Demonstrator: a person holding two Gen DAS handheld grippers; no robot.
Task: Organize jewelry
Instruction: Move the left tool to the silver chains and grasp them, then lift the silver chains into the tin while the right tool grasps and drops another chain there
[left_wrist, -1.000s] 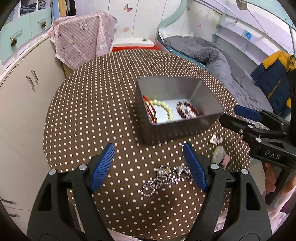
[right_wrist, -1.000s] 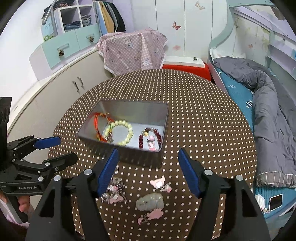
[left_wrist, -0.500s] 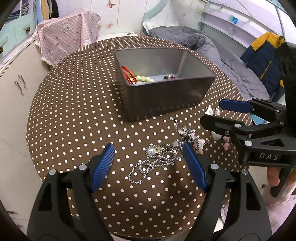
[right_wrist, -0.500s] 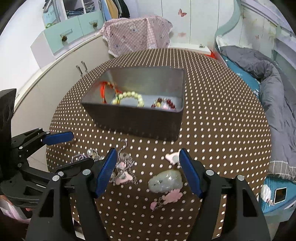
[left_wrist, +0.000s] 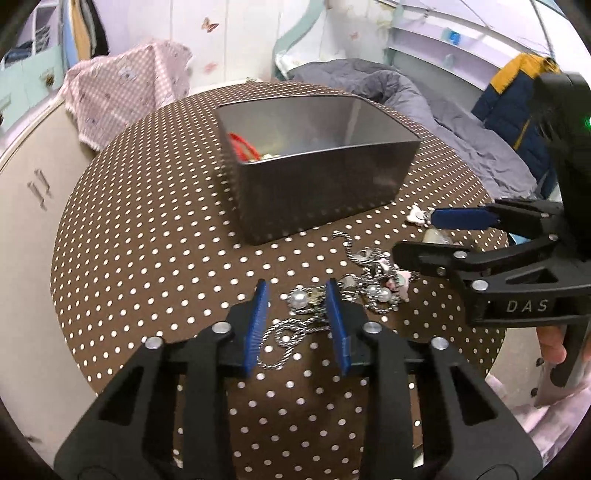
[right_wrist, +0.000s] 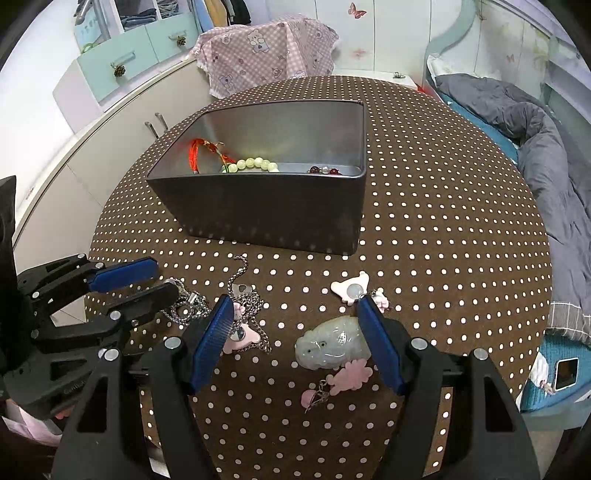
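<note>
- Left gripper (left_wrist: 297, 325) low over bench (left_wrist: 147, 229), blue pads partly closed but w/ a gap; silver chain necklace (left_wrist: 291, 332) lies between them, pearl bead (left_wrist: 297, 298) near the tips. Can't tell if pads touch the chain.
- Right gripper (right_wrist: 295, 339) wide apart, straddling pale green jade pendant (right_wrist: 332, 345) on the bench; right pad just beside/over pendant's edge, no grip seen.
- Pink flower charms (right_wrist: 349, 374) touch pendant's near side; another pink charm (right_wrist: 349, 288) lies beyond it, twd the box.
- Chain tangle w/ pink bits (right_wrist: 243, 314) sits left of pendant, by right gripper's left pad; spreads twd left gripper.
- Grey metal box (right_wrist: 266, 206) mid-bench, beyond all loose pieces. Inside: red cord bracelet (right_wrist: 195, 151) at left, pale green bead bracelet (right_wrist: 251, 164) mid, dark red bead bracelet (right_wrist: 325, 170) at right.
- Bench cover: brown w/ white dots.
</note>
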